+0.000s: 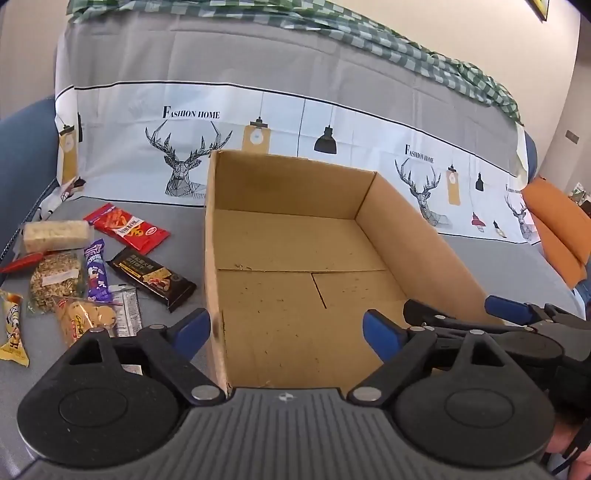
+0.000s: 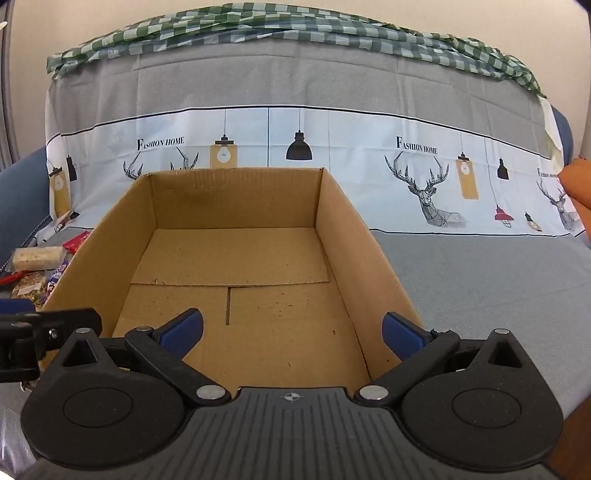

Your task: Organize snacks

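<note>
Cardboard box [image 2: 236, 258], open-topped, nothing inside, sits on the grey printed cloth [image 2: 480, 280]. Snack packets lie in a cluster on the cloth just left of the box: red packet [image 1: 127, 229], black bar [image 1: 151, 277], purple wrapper [image 1: 96, 271], seed bag [image 1: 55, 280], cookie pack [image 1: 85, 319]. Left gripper [image 1: 286, 330] spread wide, straddling the box's left wall, nothing pinched. Right gripper [image 2: 293, 330] spread wide over the box's right wall, holding nothing.

Before me stands a sofa [image 2: 480, 280] draped in a grey printed cover [image 2: 332, 74] showing deer heads and pendant lamps. Along its backrest top lies a green checked cloth [image 2: 295, 26]. An orange cushion [image 1: 554, 229] sits at its right end; pale wall [image 2: 26, 55] behind.
</note>
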Action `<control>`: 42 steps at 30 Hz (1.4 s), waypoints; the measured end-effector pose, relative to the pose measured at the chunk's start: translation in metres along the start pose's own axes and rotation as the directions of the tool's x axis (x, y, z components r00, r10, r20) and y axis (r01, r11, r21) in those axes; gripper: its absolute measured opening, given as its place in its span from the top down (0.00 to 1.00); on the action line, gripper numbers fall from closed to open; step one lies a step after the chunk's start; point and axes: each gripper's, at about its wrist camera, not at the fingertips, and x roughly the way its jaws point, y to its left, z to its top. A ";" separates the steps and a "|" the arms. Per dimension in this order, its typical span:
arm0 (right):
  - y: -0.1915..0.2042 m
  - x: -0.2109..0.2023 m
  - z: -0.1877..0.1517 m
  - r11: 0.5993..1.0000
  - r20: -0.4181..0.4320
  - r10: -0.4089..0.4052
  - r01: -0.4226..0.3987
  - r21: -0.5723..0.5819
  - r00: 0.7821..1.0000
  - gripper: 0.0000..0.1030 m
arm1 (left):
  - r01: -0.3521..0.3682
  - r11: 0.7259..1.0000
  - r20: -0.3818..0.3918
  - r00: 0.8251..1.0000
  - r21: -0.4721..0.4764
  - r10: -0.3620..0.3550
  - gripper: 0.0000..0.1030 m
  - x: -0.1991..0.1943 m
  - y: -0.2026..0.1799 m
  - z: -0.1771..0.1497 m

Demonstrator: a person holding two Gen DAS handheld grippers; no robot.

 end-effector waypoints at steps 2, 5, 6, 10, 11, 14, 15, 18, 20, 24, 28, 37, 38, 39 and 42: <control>-0.002 -0.001 -0.002 1.000 0.034 0.009 -0.009 -0.008 0.999 0.01 | 0.000 1.000 -0.001 1.000 -0.010 0.000 0.09 0.000 0.002 0.001; 0.003 -0.001 -0.003 1.000 0.035 0.016 -0.015 -0.015 0.999 0.04 | 0.001 1.000 0.003 1.000 -0.022 -0.001 0.09 0.000 0.005 0.003; 0.001 0.001 0.002 1.000 0.030 0.012 -0.011 -0.015 0.999 0.04 | 0.001 1.000 0.002 1.000 -0.023 -0.001 0.09 0.000 0.006 0.003; 0.004 0.001 0.002 0.999 0.026 0.007 -0.006 -0.034 1.000 0.05 | 0.008 1.000 0.003 1.000 -0.018 -0.008 0.09 0.000 0.005 0.003; 0.004 0.002 0.000 0.999 0.027 0.007 -0.006 -0.034 1.000 0.05 | 0.008 1.000 0.004 1.000 -0.018 -0.008 0.09 -0.001 0.004 0.003; 0.007 0.004 -0.007 1.000 0.039 0.004 -0.003 -0.030 0.999 0.06 | 0.008 1.000 0.008 1.000 -0.017 -0.008 0.09 -0.001 0.005 0.002; 0.008 0.005 -0.010 1.000 0.043 0.004 -0.003 -0.027 0.999 0.06 | 0.008 1.000 0.009 1.000 -0.017 -0.007 0.09 -0.001 0.006 0.002; 0.008 0.002 -0.001 1.000 0.048 0.021 -0.021 0.001 0.999 0.07 | 0.002 1.000 0.017 1.000 -0.018 -0.002 0.09 -0.003 0.005 0.003; 0.009 0.002 0.000 1.000 0.053 0.023 -0.023 -0.001 0.998 0.09 | -0.002 1.000 0.026 1.000 -0.016 0.003 0.09 -0.005 0.006 0.003; 0.011 0.000 0.002 1.000 0.067 0.028 -0.028 0.002 0.997 0.14 | -0.003 1.000 0.047 0.999 -0.012 0.003 0.09 -0.012 0.008 0.005; 0.015 -0.004 0.007 0.999 0.078 0.034 -0.036 0.023 0.996 0.24 | -0.003 1.000 0.063 0.998 -0.011 0.004 0.13 -0.023 0.012 0.009; 0.052 -0.021 0.025 0.984 0.125 0.155 -0.165 0.072 0.980 0.42 | 0.090 0.996 -0.003 0.996 0.009 -0.090 0.51 -0.035 0.063 0.047; 0.058 -0.024 0.026 0.979 0.134 0.179 -0.190 0.078 0.975 0.42 | 0.089 0.996 -0.014 0.996 0.022 -0.089 0.52 -0.033 0.073 0.048; 0.065 -0.026 0.024 0.976 0.147 0.197 -0.208 0.065 0.969 0.42 | 0.086 0.996 -0.030 0.996 0.025 -0.085 0.52 -0.030 0.084 0.048; 0.090 -0.024 0.022 0.965 0.133 0.254 -0.260 0.032 0.958 0.43 | 0.078 0.996 -0.054 0.995 -0.035 -0.079 0.52 -0.023 0.124 0.042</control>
